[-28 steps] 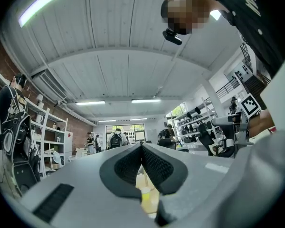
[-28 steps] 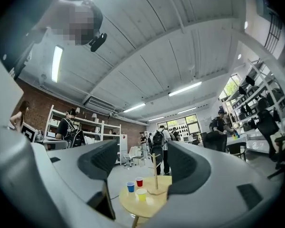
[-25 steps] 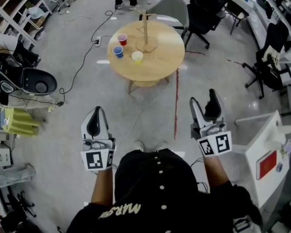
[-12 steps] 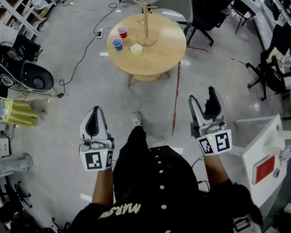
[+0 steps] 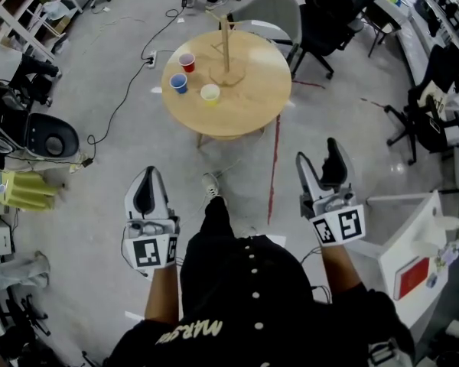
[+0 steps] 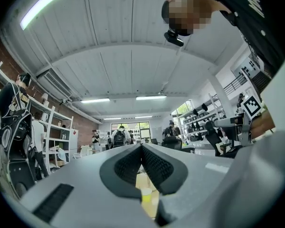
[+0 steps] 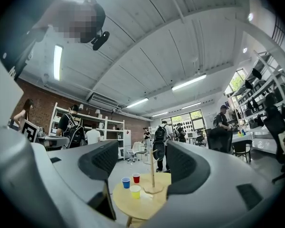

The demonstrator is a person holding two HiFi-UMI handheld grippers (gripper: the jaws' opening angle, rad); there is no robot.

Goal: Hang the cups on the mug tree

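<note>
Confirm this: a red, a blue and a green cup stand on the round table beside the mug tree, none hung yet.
One colour is wrong: the third cup is yellow, not green. The head view shows the red cup, the blue cup and the yellow cup standing on the round table beside the mug tree, none hung yet.

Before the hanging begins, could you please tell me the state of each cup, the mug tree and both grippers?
Red cup: upright on table, not hung.
Blue cup: upright on table, not hung.
Yellow cup: upright on table, not hung.
Mug tree: upright, bare.
Left gripper: shut, empty.
Right gripper: open, empty.
</note>
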